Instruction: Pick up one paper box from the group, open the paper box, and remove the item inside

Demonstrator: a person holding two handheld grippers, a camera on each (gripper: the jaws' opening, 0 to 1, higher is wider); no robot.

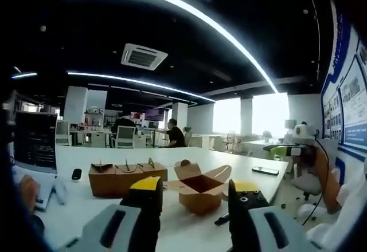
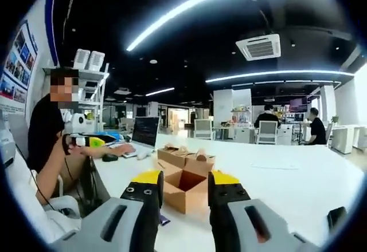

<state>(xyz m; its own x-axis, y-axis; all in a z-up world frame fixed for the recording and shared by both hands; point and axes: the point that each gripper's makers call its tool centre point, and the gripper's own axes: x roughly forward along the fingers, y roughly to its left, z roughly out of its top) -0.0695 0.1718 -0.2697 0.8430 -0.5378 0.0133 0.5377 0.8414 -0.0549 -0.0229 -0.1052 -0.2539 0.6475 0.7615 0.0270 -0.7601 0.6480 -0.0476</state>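
Note:
On the white table [image 1: 172, 160] stands an open brown paper box [image 1: 200, 192], flaps spread and its inside dark. Left of it sits a row of closed brown boxes [image 1: 123, 177]. My left gripper [image 1: 196, 188] is open and short of the open box, its yellow-tipped jaws framing it. From the other side, the open box [image 2: 184, 192] sits between and beyond the jaws of my right gripper [image 2: 184, 178], which is also open. The closed boxes [image 2: 186, 157] lie behind it. A small dark item [image 1: 222, 220] lies on the table by the open box.
A seated person [image 2: 49, 132] has a hand at a laptop [image 2: 145, 130] near the table's end. A black mouse [image 1: 76, 174] and a phone [image 1: 265, 170] lie on the table. People sit at desks far behind.

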